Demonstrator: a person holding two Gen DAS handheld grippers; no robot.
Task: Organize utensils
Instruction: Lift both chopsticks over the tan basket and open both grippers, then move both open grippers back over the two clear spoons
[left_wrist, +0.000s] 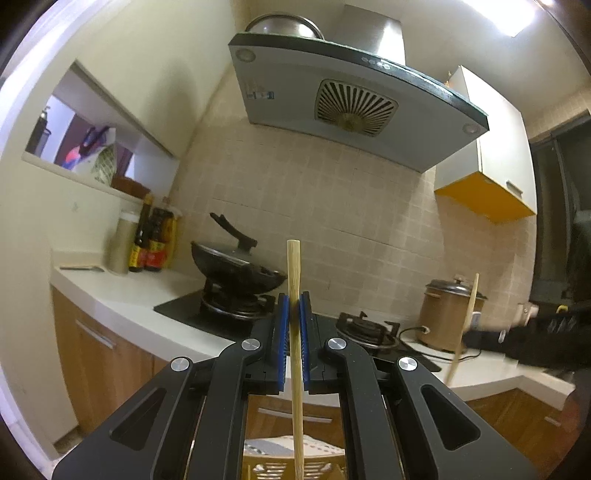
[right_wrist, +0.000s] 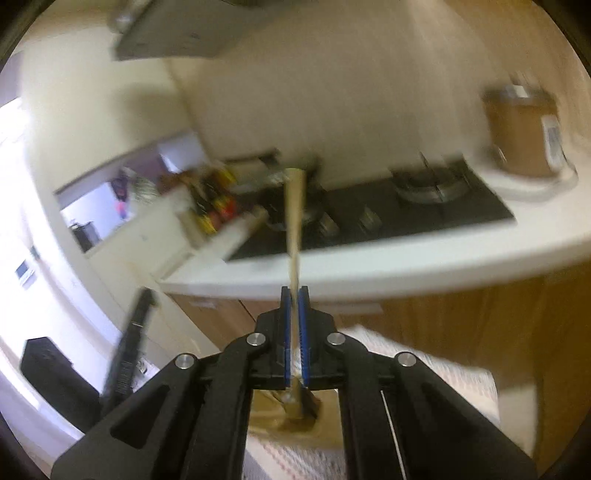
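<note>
Left gripper (left_wrist: 294, 308): fingers (left_wrist: 282, 332) closed on a bamboo chopstick (left_wrist: 294, 295), clamped between the blue pads. Stick stands near upright, blunt end above the fingertips, lower length running down between the gripper arms and out of the bottom of the view. Under the gripper, a perforated basket (left_wrist: 325, 454), partly hidden.

Right gripper (right_wrist: 294, 295): fingers (right_wrist: 304, 332) closed on a second chopstick (right_wrist: 294, 221), which rises past the tips toward the stove. View is motion-blurred; detail poor. Below the pads a tan holder (right_wrist: 295, 413) shows, and the stick's lower end looks to sit in or just over it; cannot tell which. White patterned surface (right_wrist: 443, 373) to the right of the gripper.

In the left wrist view the second chopstick (left_wrist: 463, 328) appears at right, tilted, with the right gripper (left_wrist: 524, 341) seen as a dark blur at its side.

Beyond: white table (left_wrist: 122, 295) with wooden cabinet fronts beneath. Black gas hob (left_wrist: 229, 317) set in it. Black wok (left_wrist: 236, 266) on the left burner, lid resting tilted in it. Right burner (left_wrist: 365, 330) bare. Brown rice cooker (left_wrist: 450, 314) right of the hob, cord trailing on the table. Sauce bottles (left_wrist: 151, 243) in the far left corner.

Far: tiled wall, range hood (left_wrist: 351, 107) above the hob, wall cabinet with yellow underside (left_wrist: 491, 199) to its right
</note>
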